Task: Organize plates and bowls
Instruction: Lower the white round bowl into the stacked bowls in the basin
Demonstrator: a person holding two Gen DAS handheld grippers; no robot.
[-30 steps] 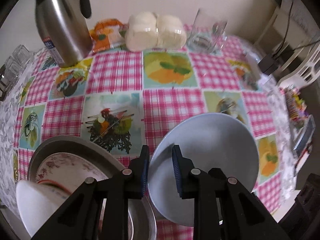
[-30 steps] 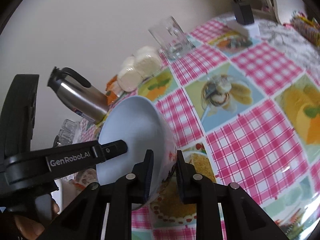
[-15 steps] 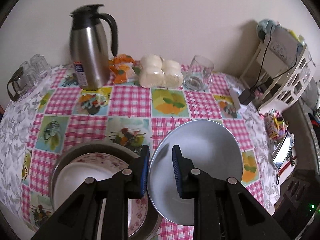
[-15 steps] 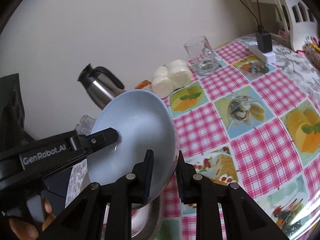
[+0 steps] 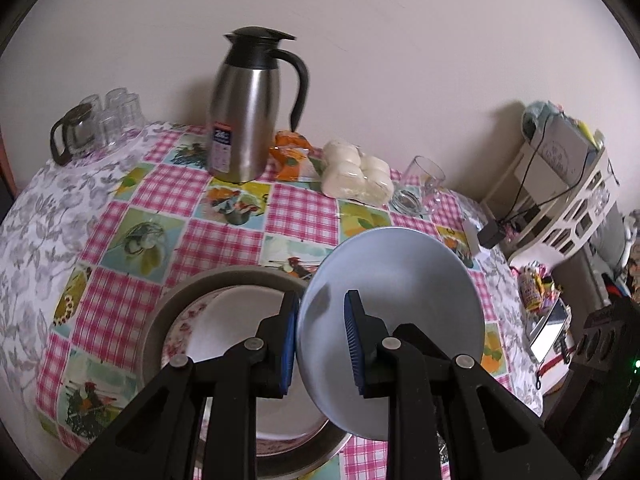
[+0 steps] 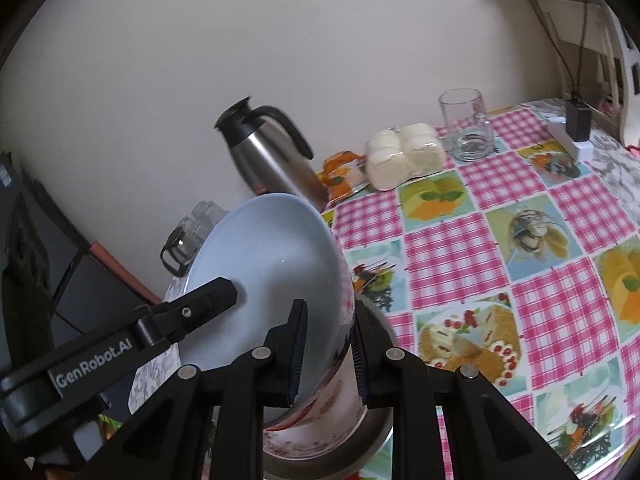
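Now the pale blue bowl [image 5: 394, 312] is up in the air, both grippers carrying it together! A second ago it sat low over the table beside the metal basin, and the view has since pulled back and risen, so more of the wall and the whole steel jug [image 5: 244, 108] show behind it. That tells me the lift is done and the carry has begun, one dish out of the pile and on its way to wherever it gets stacked.

Left gripper [image 5: 320, 336]: jaws clamped on the bowl's near rim, one pad inside, one outside. Right gripper [image 6: 326, 346]: jaws likewise pinched on the rim at the other side, with the bowl's flowered outer wall pressed against one pad. The bowl hangs tilted, its hollow facing the left camera, just above the basin's edge.

Below it, the metal basin [image 5: 176, 292] stands on the checked table [image 5: 240, 240] and holds a white plate with a pink flower border [image 5: 224, 320]; what lies under that plate I cannot tell. Further back, a glass mug [image 6: 466, 128] stands empty, and a clear pack of white buns [image 6: 404, 154] lies next to the jug.
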